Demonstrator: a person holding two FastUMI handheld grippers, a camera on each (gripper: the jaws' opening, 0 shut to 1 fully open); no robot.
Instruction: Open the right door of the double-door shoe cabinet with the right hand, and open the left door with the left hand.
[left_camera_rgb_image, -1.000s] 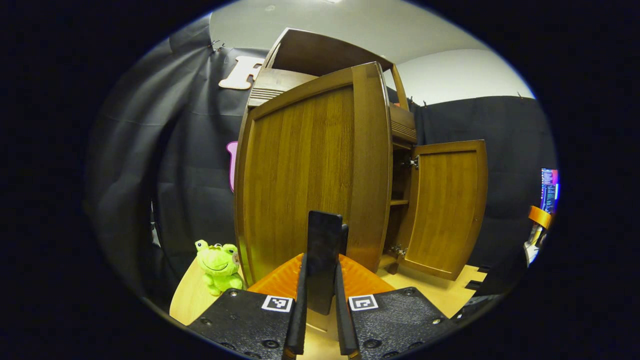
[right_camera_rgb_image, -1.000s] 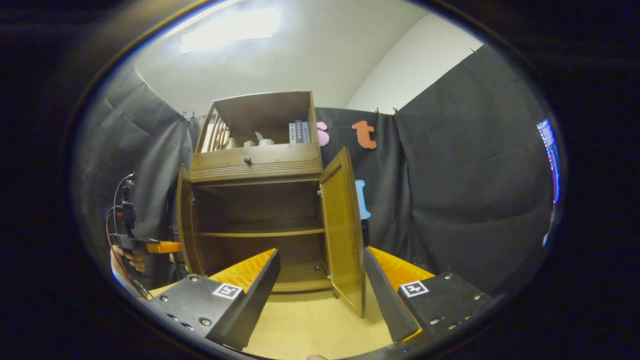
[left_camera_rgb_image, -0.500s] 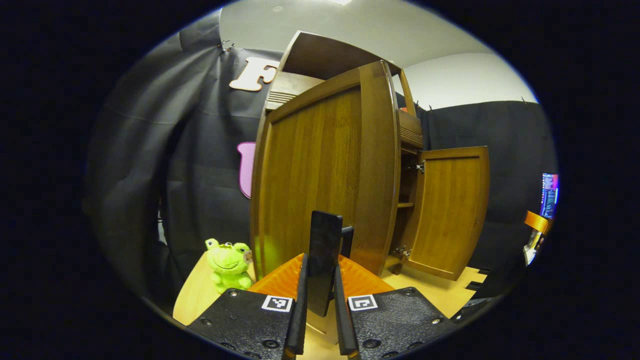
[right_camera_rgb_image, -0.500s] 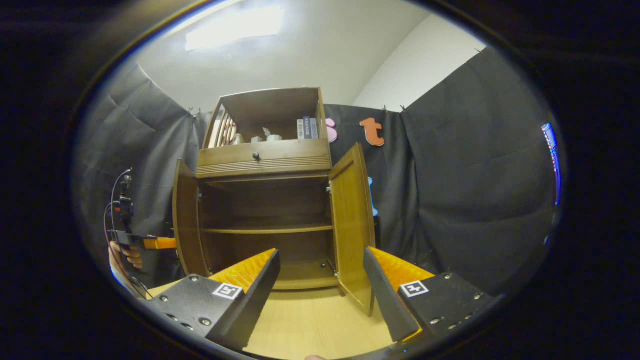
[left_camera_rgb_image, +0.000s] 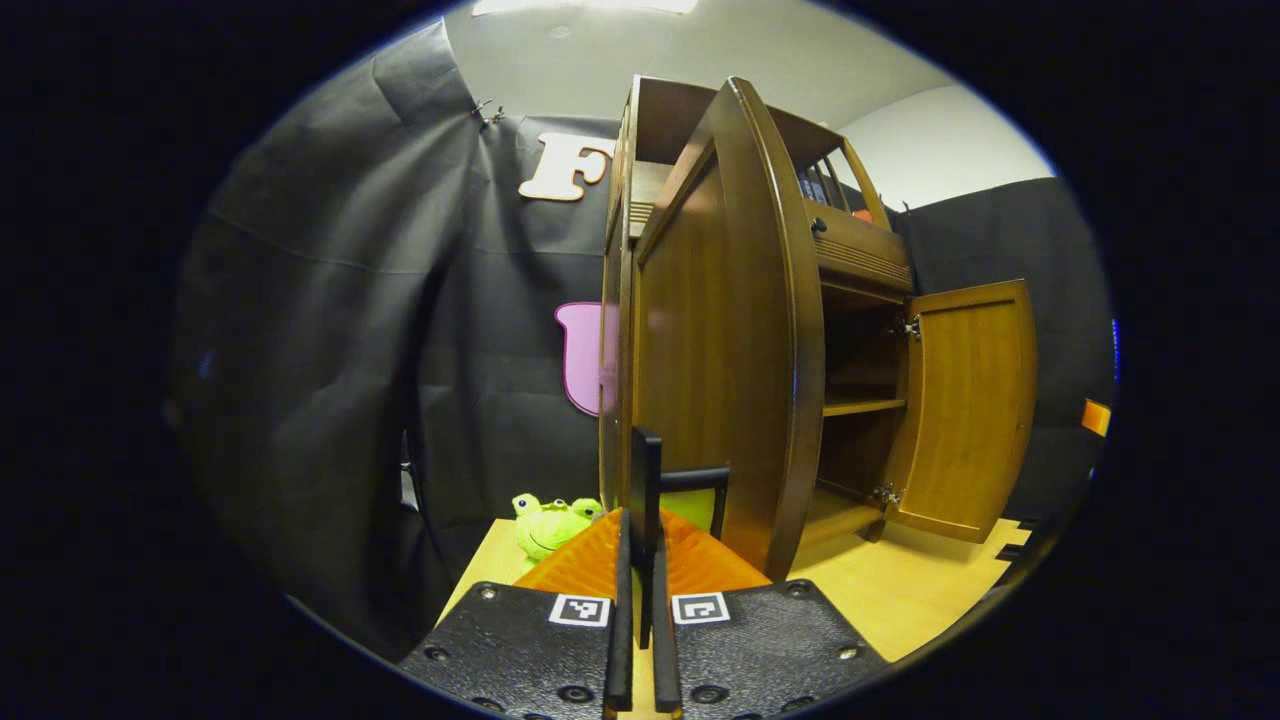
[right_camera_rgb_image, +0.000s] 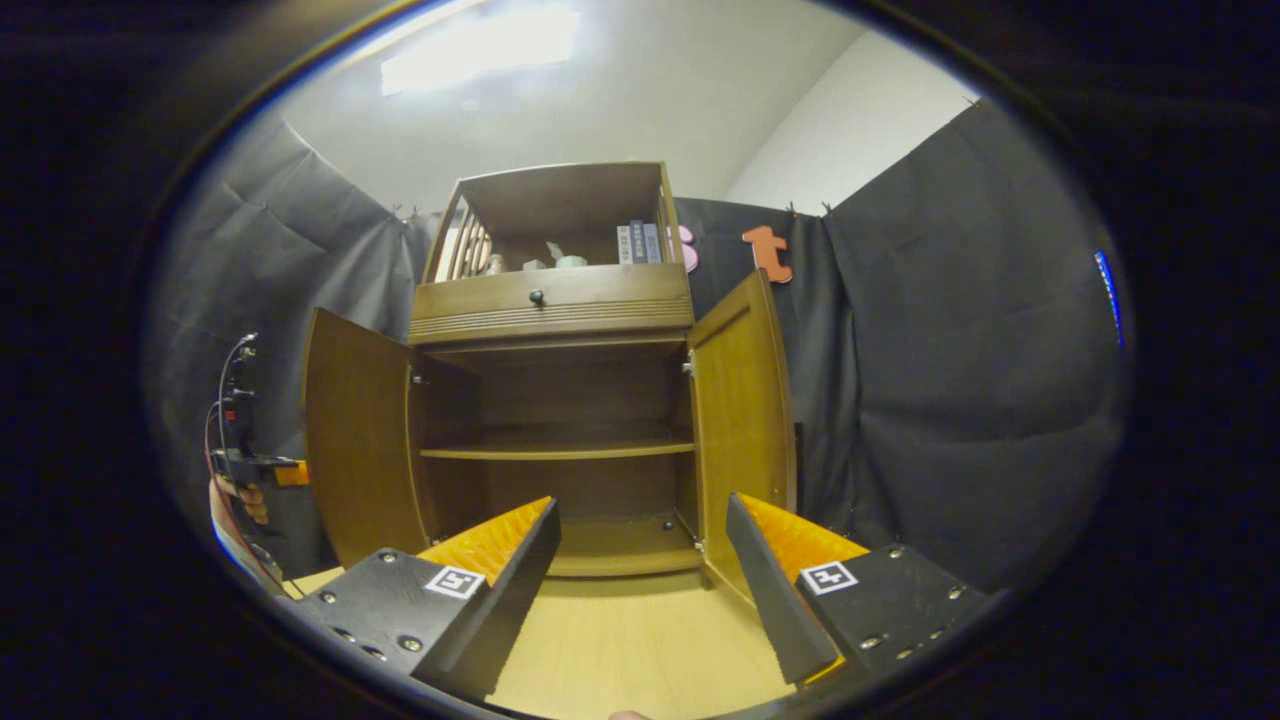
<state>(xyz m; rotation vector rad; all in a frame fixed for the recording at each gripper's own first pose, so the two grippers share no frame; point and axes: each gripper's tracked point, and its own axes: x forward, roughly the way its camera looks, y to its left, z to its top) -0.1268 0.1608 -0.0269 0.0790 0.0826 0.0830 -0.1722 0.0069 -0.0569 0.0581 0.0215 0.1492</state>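
Left gripper (left_camera_rgb_image: 640, 480) you kept pinched nearly closed beside the left door (left_camera_rgb_image: 720, 340), apparently empty; right gripper (right_camera_rgb_image: 640, 545) gaped wide, empty, facing the cabinet (right_camera_rgb_image: 555, 300), both doors open.

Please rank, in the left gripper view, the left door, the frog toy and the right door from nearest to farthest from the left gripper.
1. Left door, just ahead.
2. Frog toy, low left.
3. Right door, far right.

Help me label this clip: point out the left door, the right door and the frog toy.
left door (right_camera_rgb_image: 355, 440), right gripper view, middle of its inner face
right door (right_camera_rgb_image: 745, 400), right gripper view, middle of its inner face
frog toy (left_camera_rgb_image: 545, 528), left gripper view, its head
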